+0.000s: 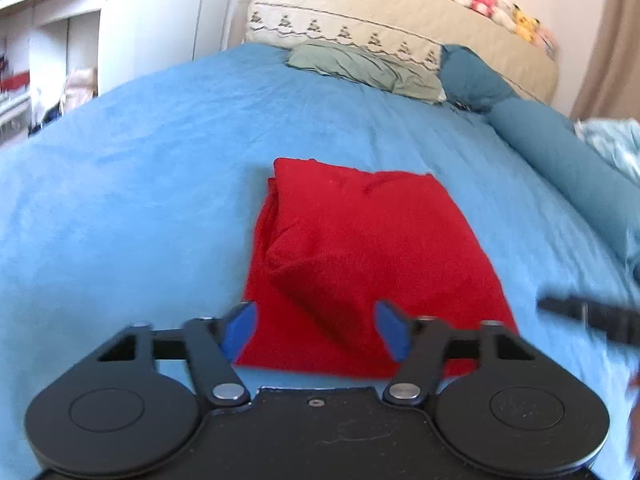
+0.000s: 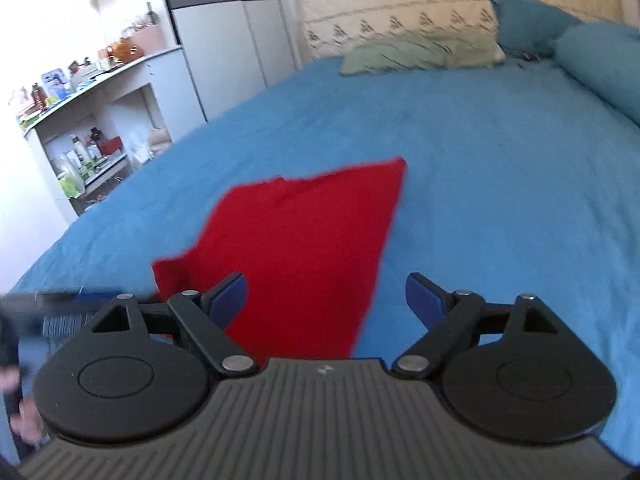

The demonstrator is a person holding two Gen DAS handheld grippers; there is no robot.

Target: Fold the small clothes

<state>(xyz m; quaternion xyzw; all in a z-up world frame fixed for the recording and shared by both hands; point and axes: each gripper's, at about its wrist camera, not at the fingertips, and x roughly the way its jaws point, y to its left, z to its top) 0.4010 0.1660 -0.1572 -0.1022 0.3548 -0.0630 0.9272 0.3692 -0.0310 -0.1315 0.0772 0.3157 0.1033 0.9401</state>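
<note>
Red folded garment (image 1: 360,256) on blue bedspread (image 1: 140,168), near edge hidden behind left gripper (image 1: 316,330) and right gripper (image 2: 326,304), both agape, empty.

free: blue bedspread (image 1: 140,184) around red cloth (image 1: 360,248) | blocked: pillows (image 1: 360,64) at headboard

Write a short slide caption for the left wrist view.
Open left tongs hover over a folded red cloth on the blue bed.

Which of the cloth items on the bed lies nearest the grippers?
The red folded garment, directly ahead of both open grippers; the green cloth lies far off by the headboard.
</note>
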